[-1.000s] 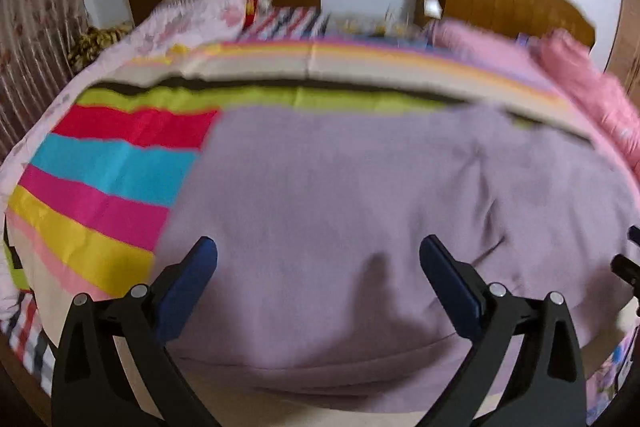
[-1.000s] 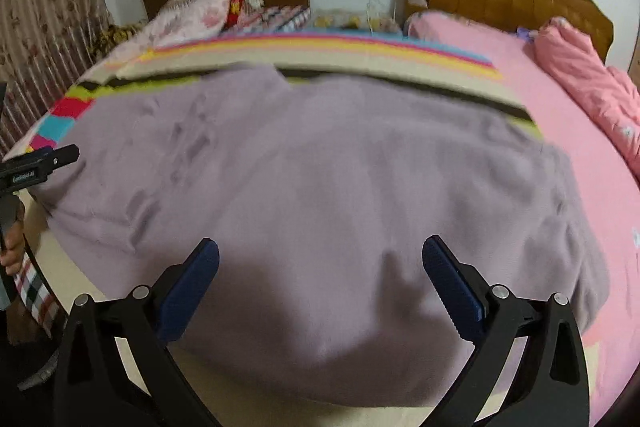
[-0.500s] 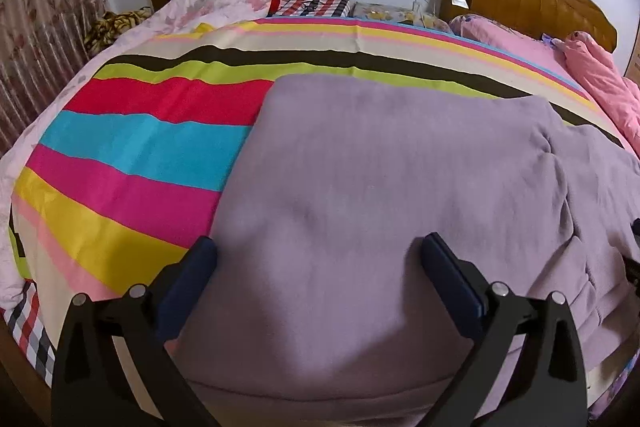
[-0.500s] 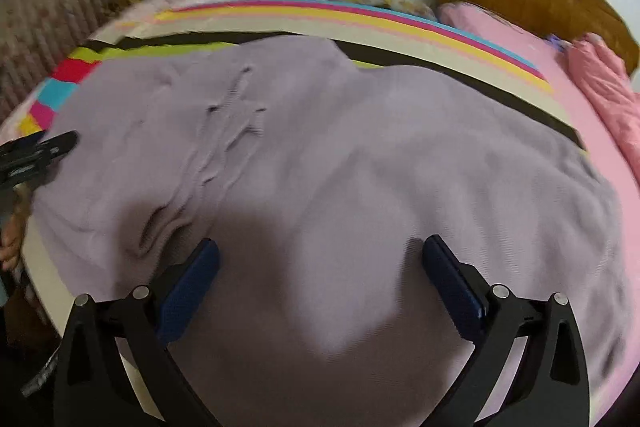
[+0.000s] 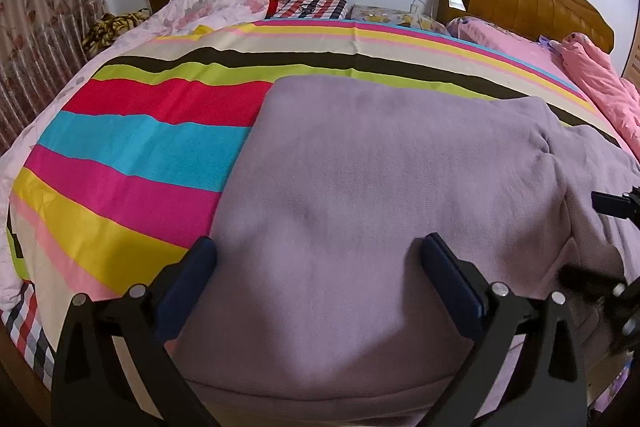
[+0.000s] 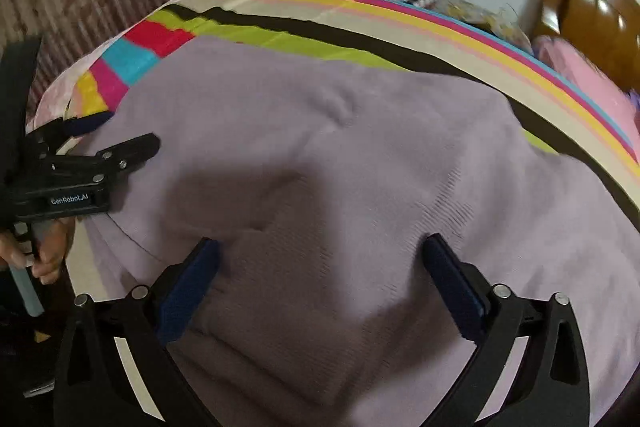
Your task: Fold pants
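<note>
Jaws: my left gripper (image 5: 318,275) and right gripper (image 6: 320,273) spread wide, empty | lilac pants (image 5: 380,187) flat on striped bed cover (image 5: 132,155) | right view blurred, folds unclear.

Your right tool (image 5: 600,283) blurred at left view's right edge, mostly cut off. Pants (image 5: 380,211) near hem runs below frame, behind tool arms. Right view: far headboard (image 6: 592,11) smeared; your hand (image 6: 48,251) cropped at left edge.
</note>
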A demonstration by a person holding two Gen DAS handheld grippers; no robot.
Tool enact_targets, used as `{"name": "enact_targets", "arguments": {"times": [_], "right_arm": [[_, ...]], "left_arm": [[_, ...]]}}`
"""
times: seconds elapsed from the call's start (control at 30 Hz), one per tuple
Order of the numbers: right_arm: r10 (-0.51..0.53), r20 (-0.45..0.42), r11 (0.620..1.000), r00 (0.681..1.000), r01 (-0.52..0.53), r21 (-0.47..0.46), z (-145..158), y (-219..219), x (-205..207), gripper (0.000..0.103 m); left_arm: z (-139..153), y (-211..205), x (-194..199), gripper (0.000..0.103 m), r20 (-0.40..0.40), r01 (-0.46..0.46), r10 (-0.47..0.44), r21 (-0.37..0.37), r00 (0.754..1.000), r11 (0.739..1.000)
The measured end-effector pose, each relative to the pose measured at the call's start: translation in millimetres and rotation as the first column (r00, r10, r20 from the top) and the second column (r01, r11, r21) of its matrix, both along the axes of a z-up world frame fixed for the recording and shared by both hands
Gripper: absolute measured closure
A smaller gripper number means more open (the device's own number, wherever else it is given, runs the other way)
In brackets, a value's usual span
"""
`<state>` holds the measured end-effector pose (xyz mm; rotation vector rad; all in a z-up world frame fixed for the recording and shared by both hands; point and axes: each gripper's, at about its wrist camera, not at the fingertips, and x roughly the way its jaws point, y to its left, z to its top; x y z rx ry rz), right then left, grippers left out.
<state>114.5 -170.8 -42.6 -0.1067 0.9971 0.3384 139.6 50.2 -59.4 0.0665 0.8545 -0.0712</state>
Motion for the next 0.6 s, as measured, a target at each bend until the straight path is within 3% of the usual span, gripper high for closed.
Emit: {"name": "enact_targets", "arguments": {"times": [0.07, 0.13, 0.27, 0.37, 0.43, 0.53, 0.6], "right_arm": [[-0.024, 0.005, 1.0, 1.0, 0.025, -0.015, 11.3, -4.3, -3.0, 0.005], [-0.024, 0.072, 0.999, 0.997, 0.026, -0.031, 29.4, 0.9, -5.1, 0.005], [0.033, 0.152, 0.999, 0.988, -0.027, -0.047, 42.9, 21.9, 10.8, 0.005], [0.095, 0.154, 0.995, 0.983, -0.088, -0.05, 31.8, 34.7, 35.5, 0.005], [0.092, 0.086, 0.991, 0.992, -0.083, -0.106, 7.9, 40.4, 51.6, 0.004], [0.039, 0.052, 0.997, 0.998, -0.042, 0.062, 1.4, 12.7, 60.6, 0.004], [0.031, 0.041, 0.996, 0.999, -0.034, 0.082, 0.3, 8.3, 63.2, 0.004]], "left_arm": [[-0.6, 1.8, 2.7, 0.001, -0.002, 0.0, 0.0, -0.003, 1.0, 1.0], [-0.9, 1.8, 3.2, 0.001, -0.002, -0.003, 0.003, -0.004, 1.0, 1.0], [-0.7, 1.1, 3.2, 0.001, -0.002, -0.003, 0.003, -0.003, 1.0, 1.0], [-0.4, 0.1, 2.9, 0.001, -0.002, -0.002, 0.002, -0.002, 1.0, 1.0], [-0.4, -0.3, 2.9, 0.001, -0.001, -0.002, 0.002, -0.002, 1.0, 1.0], [0.5, -0.4, 1.6, 0.001, 0.001, 0.003, -0.003, -0.001, 1.0, 1.0], [7.3, -3.8, 0.8, 0.002, -0.005, 0.002, -0.001, 0.022, 1.0, 1.0]]}}
